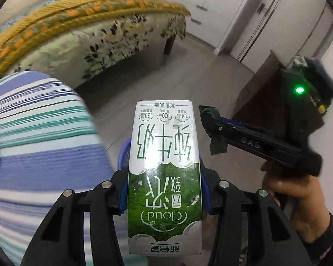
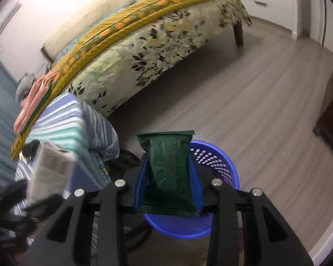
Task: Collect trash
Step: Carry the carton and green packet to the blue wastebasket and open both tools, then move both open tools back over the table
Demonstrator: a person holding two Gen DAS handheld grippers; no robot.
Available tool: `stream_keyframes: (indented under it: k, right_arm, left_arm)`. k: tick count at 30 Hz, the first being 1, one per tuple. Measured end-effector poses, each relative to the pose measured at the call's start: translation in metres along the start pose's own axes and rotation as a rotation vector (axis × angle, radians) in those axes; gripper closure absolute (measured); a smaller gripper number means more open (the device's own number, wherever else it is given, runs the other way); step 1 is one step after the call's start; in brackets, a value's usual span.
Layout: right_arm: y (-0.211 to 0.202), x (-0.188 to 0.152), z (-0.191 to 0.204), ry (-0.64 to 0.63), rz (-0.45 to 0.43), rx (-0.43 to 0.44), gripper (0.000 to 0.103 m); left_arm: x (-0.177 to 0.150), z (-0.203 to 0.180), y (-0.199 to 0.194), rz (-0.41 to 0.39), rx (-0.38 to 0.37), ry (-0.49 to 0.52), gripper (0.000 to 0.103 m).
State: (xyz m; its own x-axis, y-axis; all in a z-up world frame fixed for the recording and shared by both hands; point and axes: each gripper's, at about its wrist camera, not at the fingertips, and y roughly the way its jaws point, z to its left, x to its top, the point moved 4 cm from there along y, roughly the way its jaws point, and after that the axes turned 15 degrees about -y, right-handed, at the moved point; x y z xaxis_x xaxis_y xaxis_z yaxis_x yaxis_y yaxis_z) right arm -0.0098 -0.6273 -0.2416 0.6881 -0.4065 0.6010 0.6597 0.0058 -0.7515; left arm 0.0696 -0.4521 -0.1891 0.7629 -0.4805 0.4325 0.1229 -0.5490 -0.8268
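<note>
A green and white milk carton (image 1: pixel 164 173) stands upside down between the blue pads of my left gripper (image 1: pixel 164 166), which is shut on it. The same carton (image 2: pixel 51 168) shows blurred at the left of the right wrist view. My right gripper (image 2: pixel 168 155) holds a dark green snack wrapper (image 2: pixel 168 166) between its blue pads, which touch both its sides. It hangs right over a blue plastic waste basket (image 2: pixel 213 157) on the floor. In the left wrist view a hand carries the right gripper (image 1: pixel 213 128) just right of the carton.
A bed (image 2: pixel 133 66) with a leaf-print cover and a yellow blanket fills the back. A blue and white striped cloth (image 1: pixel 37 133) lies over something at the left, close to the basket. Grey wood floor (image 2: pixel 244 99) stretches right toward dark furniture (image 2: pixel 330 119) and white cupboards (image 1: pixel 211 4).
</note>
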Motion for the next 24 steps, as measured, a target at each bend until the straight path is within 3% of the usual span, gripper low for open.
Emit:
stream_keyframes:
  k: [1, 2, 3, 6, 10, 11, 12, 13, 17, 20, 24]
  right_arm:
    - [0.000, -0.001, -0.006, 0.021, -0.001, 0.015, 0.056]
    - [0.002, -0.002, -0.013, 0.050, -0.004, 0.020, 0.044]
    - [0.000, -0.003, -0.017, 0.062, -0.005, 0.010, 0.044]
    - [-0.007, -0.003, -0.025, 0.097, -0.027, 0.005, 0.044]
    - [-0.013, -0.006, -0.028, 0.099, -0.047, -0.025, 0.039]
    - [-0.012, -0.008, -0.026, 0.097, -0.042, -0.035, 0.035]
    - [-0.010, -0.011, -0.023, 0.092, -0.026, -0.055, 0.020]
    - [-0.005, -0.010, -0.019, 0.087, -0.019, -0.070, 0.014]
    - [-0.003, -0.015, 0.008, -0.021, -0.013, -0.133, 0.014]
    - [-0.013, -0.015, 0.051, -0.188, -0.050, -0.190, 0.014]
    - [-0.026, -0.031, 0.148, -0.406, -0.103, -0.120, 0.013]
  left_arm:
    - [0.004, -0.003, 0.012, 0.003, -0.004, 0.004, 0.048]
    - [0.007, -0.004, 0.019, 0.003, -0.007, 0.003, 0.034]
    - [0.011, -0.002, 0.023, -0.004, -0.006, 0.000, 0.027]
    - [0.016, -0.008, 0.025, -0.035, 0.013, 0.006, 0.022]
    - [0.013, -0.005, -0.008, -0.119, 0.035, 0.052, 0.012]
    - [0.007, 0.001, -0.024, -0.155, 0.058, 0.072, 0.010]
    - [0.001, 0.006, -0.035, -0.173, 0.071, 0.080, 0.007]
    - [-0.007, 0.013, -0.048, -0.191, 0.085, 0.087, 0.007]
    - [-0.049, 0.071, -0.091, -0.232, 0.184, 0.076, 0.005]
    - [-0.084, 0.137, -0.116, -0.232, 0.331, 0.019, 0.005]
    - [-0.110, 0.203, -0.149, -0.240, 0.421, -0.081, 0.005]
